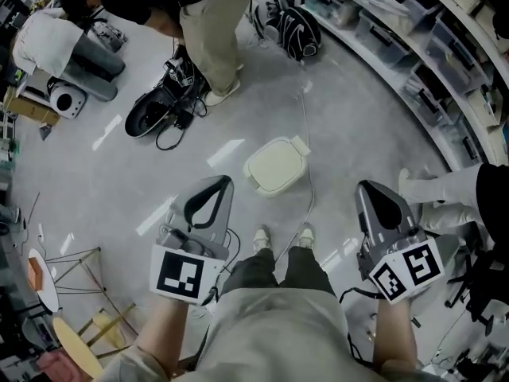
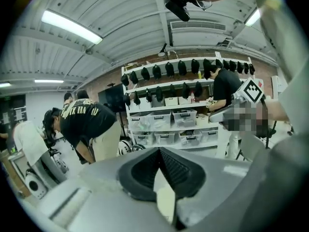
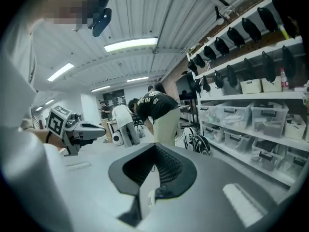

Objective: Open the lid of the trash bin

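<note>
A cream trash bin [image 1: 276, 165] with its lid down stands on the grey floor just ahead of my feet. My left gripper [image 1: 224, 182] hangs left of the bin and nearer to me, apart from it. The right gripper [image 1: 365, 187] hangs to the bin's right, also apart. Each gripper is shut, tips together, holding nothing. In the left gripper view the left gripper [image 2: 160, 150] points level at the shelves, and a cream patch shows below its closed tips. The right gripper [image 3: 154, 146] points the same way in its own view, with the left gripper [image 3: 79, 130] off to its left.
A person in a black shirt [image 1: 208, 22] bends over beyond the bin. A white cable [image 1: 306, 126] runs across the floor past the bin. Shelves of clear boxes [image 1: 413, 46] curve along the right. Another person's white-trousered leg [image 1: 445, 189] is at right; small tables [image 1: 48, 281] at lower left.
</note>
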`<state>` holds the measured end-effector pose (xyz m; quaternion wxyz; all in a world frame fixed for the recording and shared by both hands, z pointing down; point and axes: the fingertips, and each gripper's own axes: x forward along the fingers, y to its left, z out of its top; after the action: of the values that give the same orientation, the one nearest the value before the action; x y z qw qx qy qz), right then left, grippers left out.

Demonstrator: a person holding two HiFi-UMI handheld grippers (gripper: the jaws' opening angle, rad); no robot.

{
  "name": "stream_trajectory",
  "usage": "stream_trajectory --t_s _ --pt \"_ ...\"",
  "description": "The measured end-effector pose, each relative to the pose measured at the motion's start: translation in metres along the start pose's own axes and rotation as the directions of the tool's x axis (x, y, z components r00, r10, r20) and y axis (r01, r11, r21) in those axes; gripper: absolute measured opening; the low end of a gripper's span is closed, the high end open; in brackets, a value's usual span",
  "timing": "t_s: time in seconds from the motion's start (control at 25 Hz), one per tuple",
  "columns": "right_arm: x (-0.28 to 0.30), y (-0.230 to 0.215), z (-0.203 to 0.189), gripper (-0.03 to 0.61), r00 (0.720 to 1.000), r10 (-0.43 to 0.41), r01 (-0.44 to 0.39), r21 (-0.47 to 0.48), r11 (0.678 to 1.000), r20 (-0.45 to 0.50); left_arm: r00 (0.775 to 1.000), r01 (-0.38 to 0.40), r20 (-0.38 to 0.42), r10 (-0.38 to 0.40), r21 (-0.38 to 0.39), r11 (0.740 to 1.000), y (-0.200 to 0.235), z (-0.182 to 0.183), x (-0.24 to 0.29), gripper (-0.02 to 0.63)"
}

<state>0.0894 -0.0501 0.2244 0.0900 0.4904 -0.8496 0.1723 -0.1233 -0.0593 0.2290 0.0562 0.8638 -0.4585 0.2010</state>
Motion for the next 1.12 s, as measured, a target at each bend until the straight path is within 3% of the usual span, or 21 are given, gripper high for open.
stream_trajectory --t_s 0.44,1.12 --pt "0.091 -0.057 -0.152 0.003 0.977 0.073 -0.063 0.057 0.996 -0.198 0.981 -0.004 -0.193 -0.009 -0.067 0.998 -0.005 -0.165 0.103 0.003" --pt "0.194 -0.107 -0.418 0.003 0.918 0.076 -0.023 0.139 0.99 -0.389 0.904 -0.014 -0.42 -0.086 -0.229 0.973 -0.022 -0.471 0.225 0.003"
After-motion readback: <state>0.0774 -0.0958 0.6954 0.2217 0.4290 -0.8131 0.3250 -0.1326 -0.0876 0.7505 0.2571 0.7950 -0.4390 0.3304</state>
